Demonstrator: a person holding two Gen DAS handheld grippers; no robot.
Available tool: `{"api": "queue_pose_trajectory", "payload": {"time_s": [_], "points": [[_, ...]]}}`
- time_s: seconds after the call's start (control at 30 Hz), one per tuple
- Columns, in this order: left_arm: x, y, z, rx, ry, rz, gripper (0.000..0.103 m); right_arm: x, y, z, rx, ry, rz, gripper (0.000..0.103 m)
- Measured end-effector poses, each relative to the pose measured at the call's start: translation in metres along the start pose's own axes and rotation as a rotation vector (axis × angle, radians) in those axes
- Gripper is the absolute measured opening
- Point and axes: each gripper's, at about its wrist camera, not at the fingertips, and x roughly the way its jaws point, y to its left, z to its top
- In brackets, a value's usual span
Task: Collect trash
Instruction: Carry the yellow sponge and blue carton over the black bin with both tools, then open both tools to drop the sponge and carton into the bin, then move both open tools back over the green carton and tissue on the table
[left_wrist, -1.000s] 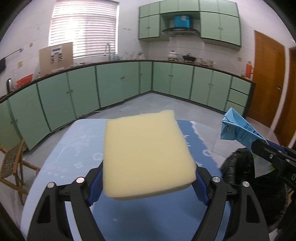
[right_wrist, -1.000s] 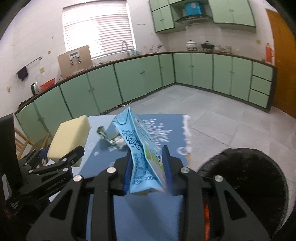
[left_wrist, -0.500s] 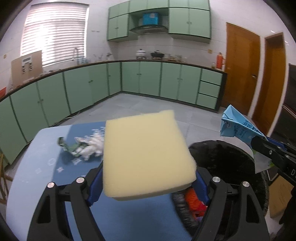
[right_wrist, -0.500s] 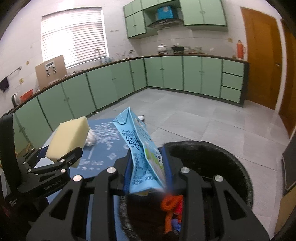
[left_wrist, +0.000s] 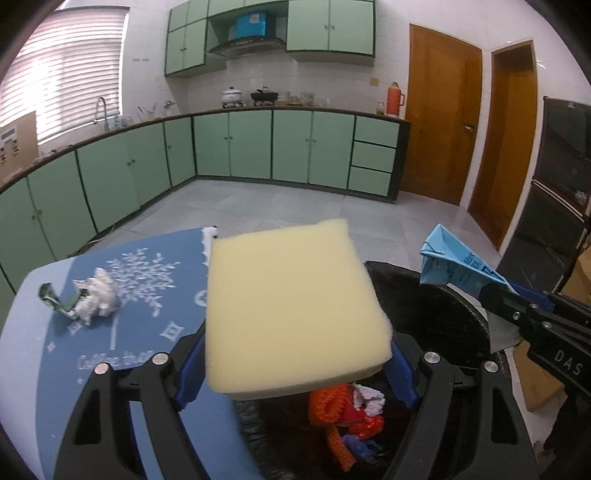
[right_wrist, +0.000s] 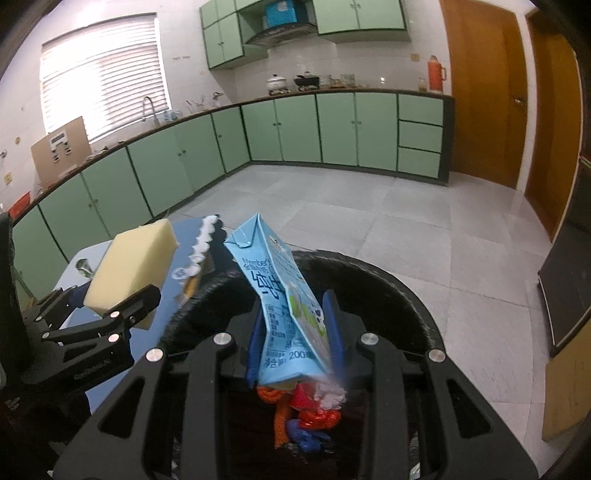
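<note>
Trash is above the bin now: my left gripper pinches the sponge, my right gripper pinches the carton, so next I should spread both jaws over the opening, I think.

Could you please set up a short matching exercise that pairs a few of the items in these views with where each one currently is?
Things:
1. yellow sponge
2. blue milk carton
3. crumpled wrapper
4. orange and red scraps

Places:
A. lying on the blue table mat
B. inside the black trash bin
C. clamped in the left gripper
D. clamped in the right gripper

Pairs: 1-C, 2-D, 3-A, 4-B
</note>
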Motion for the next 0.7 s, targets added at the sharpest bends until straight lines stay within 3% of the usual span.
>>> {"api": "queue_pose_trajectory", "payload": {"time_s": [0.33,0.4,0.6,0.7], "points": [[0.02,-0.021,0.004,0.028,0.038,-0.058,0.084,0.025,-0.033,-0.009,0.063,0.041,-0.03,0.032],[0.021,-0.022,0.004,0.019,0.051,-0.077,0.084,0.028,-0.036,-0.011,0.073,0.043,-0.044,0.054],[0.014,-0.014,0.003,-0.028,0.04,-0.131,0.088,0.022,-0.037,-0.016,0.08,0.03,-0.081,0.079],[0.007,-0.014,0.005,-0.027,0.025,-0.129,0.088,0.015,-0.036,-0.016,0.085,0.018,-0.094,0.081]]}}
